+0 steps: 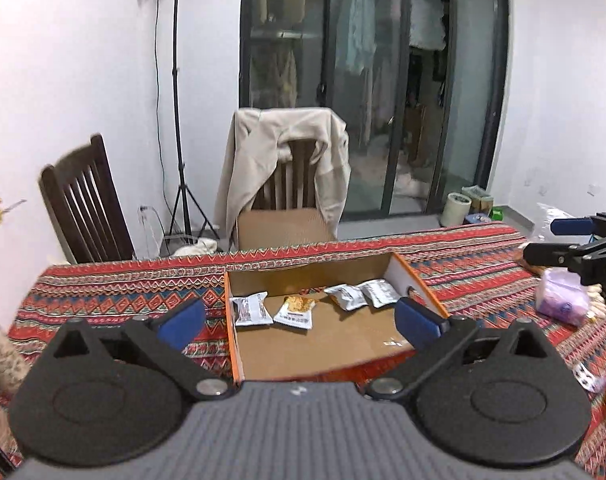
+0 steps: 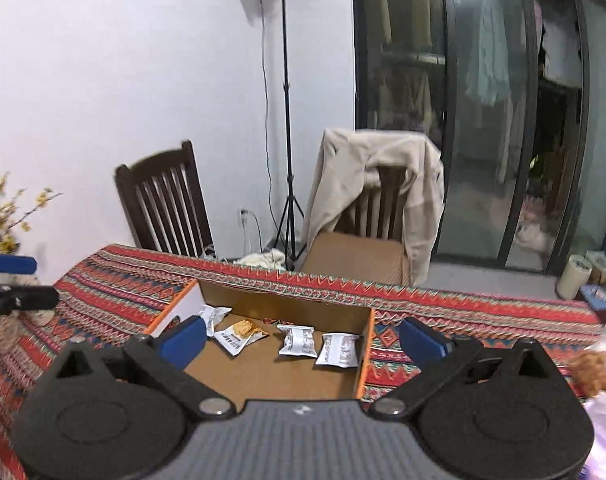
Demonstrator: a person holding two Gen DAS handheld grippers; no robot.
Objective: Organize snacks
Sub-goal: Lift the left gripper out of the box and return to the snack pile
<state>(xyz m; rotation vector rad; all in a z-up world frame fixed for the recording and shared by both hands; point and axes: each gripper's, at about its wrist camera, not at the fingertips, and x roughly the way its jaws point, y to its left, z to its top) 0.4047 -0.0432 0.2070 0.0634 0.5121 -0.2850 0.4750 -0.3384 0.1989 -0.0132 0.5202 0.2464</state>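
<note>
Both claws stand wide apart with nothing between their blue pads: the left claw (image 1: 299, 320) and the right claw (image 2: 301, 340) hang above an open cardboard box (image 1: 419, 288) on the patterned tabletop (image 1: 115, 284). Four snack packets (image 1: 251, 310) lie in a row along the box's far side, three silver, one showing an orange biscuit (image 2: 241, 334). Only the left view shows a purple bag (image 1: 561, 300) beside the other claw; only the right view shows yellow flowers (image 2: 3, 204).
</note>
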